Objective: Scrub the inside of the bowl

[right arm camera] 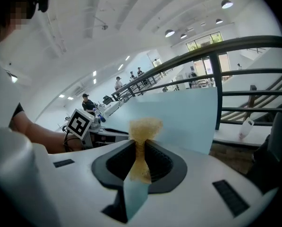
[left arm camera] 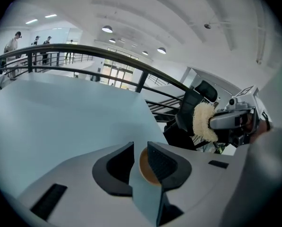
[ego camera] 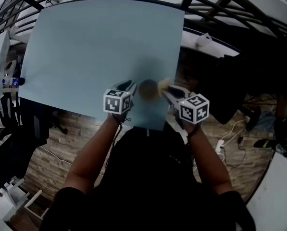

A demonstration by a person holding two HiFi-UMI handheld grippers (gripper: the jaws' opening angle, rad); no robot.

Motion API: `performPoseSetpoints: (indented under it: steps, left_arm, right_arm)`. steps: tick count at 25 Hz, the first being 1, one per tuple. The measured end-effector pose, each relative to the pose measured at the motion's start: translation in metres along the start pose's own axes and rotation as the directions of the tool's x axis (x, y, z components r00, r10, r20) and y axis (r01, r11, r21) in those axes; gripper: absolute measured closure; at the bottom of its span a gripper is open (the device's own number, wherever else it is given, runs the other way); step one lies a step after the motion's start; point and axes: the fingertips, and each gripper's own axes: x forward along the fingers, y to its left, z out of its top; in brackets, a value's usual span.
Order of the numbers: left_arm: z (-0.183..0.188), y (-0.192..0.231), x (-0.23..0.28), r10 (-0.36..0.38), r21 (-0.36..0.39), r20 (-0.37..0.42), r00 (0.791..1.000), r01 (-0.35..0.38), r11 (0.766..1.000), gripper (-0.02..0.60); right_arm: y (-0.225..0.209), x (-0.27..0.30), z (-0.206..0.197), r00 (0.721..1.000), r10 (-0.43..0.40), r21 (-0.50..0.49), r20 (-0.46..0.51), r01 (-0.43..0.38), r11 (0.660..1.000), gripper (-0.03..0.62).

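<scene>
Head view looks steeply down on a pale blue table (ego camera: 100, 47), with both grippers held side by side over its near edge and the person's bare forearms (ego camera: 93, 153) running back from them. Between the two tips is a small brown bowl (ego camera: 147, 89), blurred; whether it rests on the table or is lifted off it cannot be told. The left gripper (ego camera: 131, 87) has its jaws apart: in the left gripper view the table shows through the gap, and the bowl's curved rim lies in that gap hard by the right-hand jaw, clear of the other one. The right gripper (ego camera: 166, 91) is clamped on a pale yellow fibrous scrubber (ego camera: 162, 85); the right gripper view shows both jaws pinching its waist, a tuft spreading above the tips. The scrubber is just beside the bowl, on its right.
</scene>
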Motion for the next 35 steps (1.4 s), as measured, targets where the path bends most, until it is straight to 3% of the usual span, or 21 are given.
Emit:
performPoseSetpoints:
  steps: [6, 12, 15, 23, 30, 35]
  left_arm:
    - [0.018, -0.014, -0.059, -0.070, 0.040, 0.105, 0.992, 0.066, 0.997, 0.584]
    - [0.029, -0.049, -0.106, -0.149, 0.115, 0.193, 0.970, 0.128, 0.985, 0.584]
    - [0.018, -0.067, -0.117, -0.165, 0.118, 0.213, 0.963, 0.142, 0.983, 0.584]
    - [-0.020, -0.133, -0.140, -0.113, 0.106, 0.239, 0.964, 0.089, 0.990, 0.584]
    - [-0.083, -0.208, -0.150, -0.064, 0.099, 0.251, 0.966, 0.040, 0.994, 0.585]
    - [-0.114, -0.239, -0.181, -0.031, 0.087, 0.273, 0.962, 0.007, 0.996, 0.584]
  right_arm:
    - [0.035, -0.035, 0.013, 0.999, -0.011, -0.093, 0.050, 0.016, 0.996, 0.526]
    - [0.051, -0.074, 0.010, 0.994, -0.027, -0.138, 0.105, 0.041, 0.990, 0.526]
    - [0.052, -0.088, -0.003, 0.992, -0.023, -0.146, 0.120, 0.041, 0.988, 0.526]
    - [0.055, -0.139, -0.055, 0.994, 0.029, -0.150, 0.103, -0.014, 0.989, 0.528]
    - [0.068, -0.194, -0.124, 0.993, 0.092, -0.183, 0.073, -0.077, 0.980, 0.527]
    - [0.087, -0.222, -0.158, 0.990, 0.126, -0.198, 0.059, -0.112, 0.974, 0.528]
